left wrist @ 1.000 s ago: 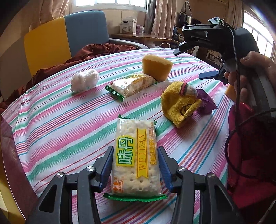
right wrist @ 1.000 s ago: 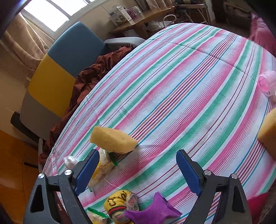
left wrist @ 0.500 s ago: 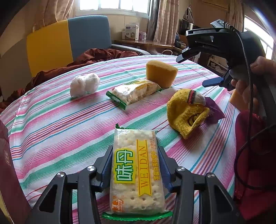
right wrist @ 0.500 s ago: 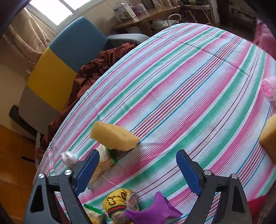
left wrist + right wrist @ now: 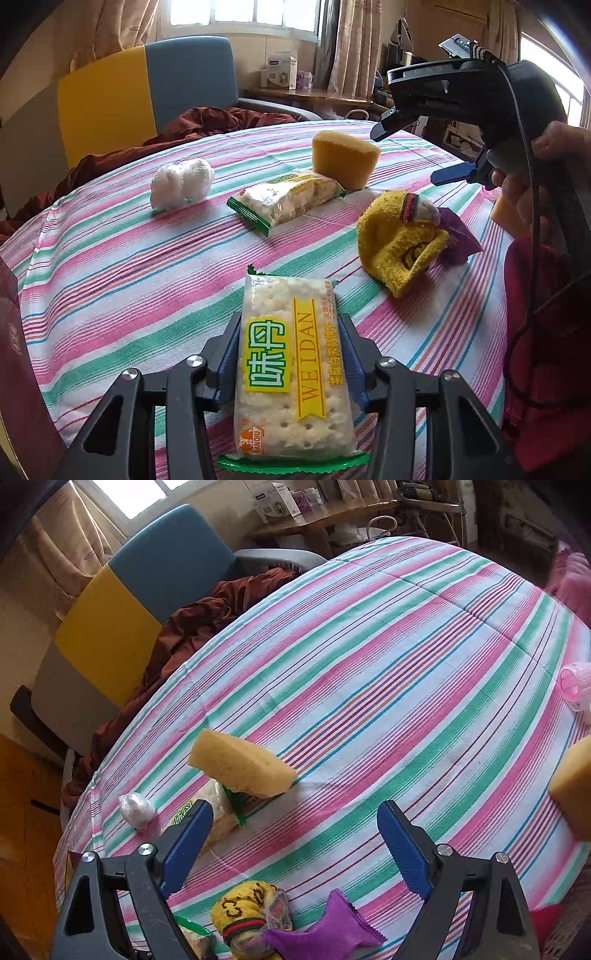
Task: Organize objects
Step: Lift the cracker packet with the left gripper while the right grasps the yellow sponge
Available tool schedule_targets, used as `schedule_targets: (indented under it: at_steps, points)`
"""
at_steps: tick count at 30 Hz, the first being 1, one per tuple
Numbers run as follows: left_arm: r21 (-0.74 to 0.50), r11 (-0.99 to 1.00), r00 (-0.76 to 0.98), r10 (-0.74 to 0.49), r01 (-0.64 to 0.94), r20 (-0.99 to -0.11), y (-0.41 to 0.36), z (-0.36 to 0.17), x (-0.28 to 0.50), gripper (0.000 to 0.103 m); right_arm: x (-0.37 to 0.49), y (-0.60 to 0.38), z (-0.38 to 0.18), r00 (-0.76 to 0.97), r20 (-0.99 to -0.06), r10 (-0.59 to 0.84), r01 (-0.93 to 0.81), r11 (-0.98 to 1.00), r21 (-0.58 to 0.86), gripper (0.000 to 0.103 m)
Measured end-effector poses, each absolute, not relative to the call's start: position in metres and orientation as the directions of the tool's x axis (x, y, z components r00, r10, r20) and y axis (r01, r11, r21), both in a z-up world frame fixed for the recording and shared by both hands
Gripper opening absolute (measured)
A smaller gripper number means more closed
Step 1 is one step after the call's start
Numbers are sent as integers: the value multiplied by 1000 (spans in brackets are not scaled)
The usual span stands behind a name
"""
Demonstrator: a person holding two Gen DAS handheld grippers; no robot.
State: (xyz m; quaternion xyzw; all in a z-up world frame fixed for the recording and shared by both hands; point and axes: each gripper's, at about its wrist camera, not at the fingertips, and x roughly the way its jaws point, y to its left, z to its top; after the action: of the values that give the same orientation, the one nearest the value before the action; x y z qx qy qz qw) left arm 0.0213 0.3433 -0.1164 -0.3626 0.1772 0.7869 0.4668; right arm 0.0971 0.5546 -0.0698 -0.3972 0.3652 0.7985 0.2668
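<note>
The left gripper (image 5: 291, 363) is clamped on the cracker pack (image 5: 291, 369), its blue pads pressing both long sides near the middle, at the near edge of the striped table (image 5: 110, 258). The jaws have just been closing a little on the pack. To do this well, I would keep the squeeze light, since the crackers look brittle, and carry the pack level so its free far end does not droop.

Going left to right across the table: a white wad (image 5: 181, 183) lies far left, then a second snack bag (image 5: 286, 199) with a sponge (image 5: 343, 158) resting on its far end, then a yellow sock (image 5: 399, 240) over a purple packet (image 5: 460, 236). The sock sits closest to the pack's right and could snag a sideways move.

The right gripper (image 5: 295, 849) hangs above the sock with jaws wide apart and nothing between them. A pink cup (image 5: 576, 683) stands at the far right edge.
</note>
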Motion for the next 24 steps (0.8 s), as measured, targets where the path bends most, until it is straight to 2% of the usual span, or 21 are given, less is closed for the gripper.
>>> schedule_targets:
  at_steps: [7,10,17,22,24]
  points:
    - [-62,-501,-300,608,-863,-735,343,-117,21,49,92,548,-67,-538,-828,154,-702,-626,340,90]
    - [-66,-500,-297,610,-863,-735,343,-117,20,49,86,541,-66,-529,-836,150,-681,-663,312,85]
    - [-75,-500,-292,614,-863,-734,344,-118,20,49,51,529,-50,-515,-833,202,-609,-771,189,82]
    - [-77,-500,-291,615,-863,-733,344,-118,20,49,20,527,-69,-479,-841,252,-564,-822,75,79]
    - [-76,-500,-292,615,-863,-733,344,-118,21,50,15,526,-79,-439,-858,267,-550,-835,21,40]
